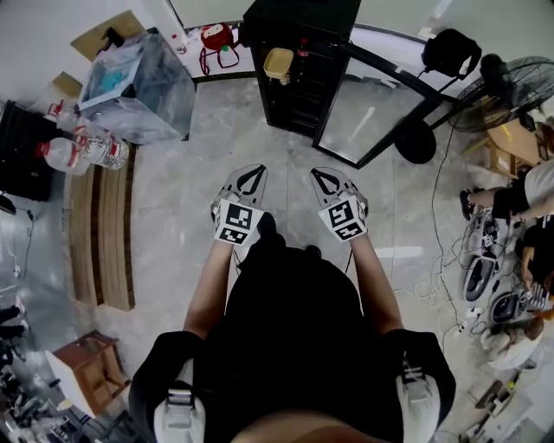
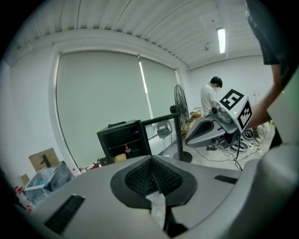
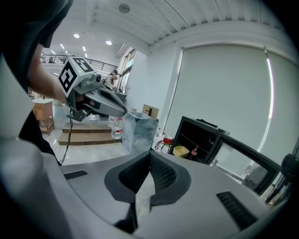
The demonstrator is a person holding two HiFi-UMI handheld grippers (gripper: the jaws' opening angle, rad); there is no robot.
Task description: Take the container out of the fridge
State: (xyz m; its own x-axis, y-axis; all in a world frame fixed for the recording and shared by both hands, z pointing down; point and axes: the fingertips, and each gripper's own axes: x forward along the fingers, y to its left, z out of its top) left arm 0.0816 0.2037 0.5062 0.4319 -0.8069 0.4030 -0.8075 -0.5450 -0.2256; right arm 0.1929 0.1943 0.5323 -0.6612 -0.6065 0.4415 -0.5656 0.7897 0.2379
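Jaws on the left gripper (image 2: 152, 161) are pressed together at the tips, with nothing pinched between them. The right gripper (image 3: 149, 156) is the same: tips meeting, empty. In the head view the two are held side by side in front of the person's body, the left gripper (image 1: 253, 173) and the right gripper (image 1: 325, 176) slightly apart, both noses pointing toward the fridge (image 1: 303, 16) across a stretch of grey floor (image 1: 182, 190). Neither touches anything.

The fridge is a small black cabinet — its glass door (image 1: 372, 112) swung wide to the right. The container (image 1: 279, 62), a pale yellow tub, sits on a shelf inside the open cabinet, well apart from both grippers. From the right gripper view the container (image 3: 181, 151) stands on that shelf with a cola bottle (image 3: 194, 152) just beside it.

Left of the fridge stands a clear plastic bin (image 1: 138, 82), and water bottles (image 1: 86, 149) lie near its lower corner beside low wooden steps (image 1: 102, 229). A stand fan (image 1: 511, 91) is at the far right — below it another person (image 1: 528, 195) sits among cables (image 1: 450, 285) on the floor.
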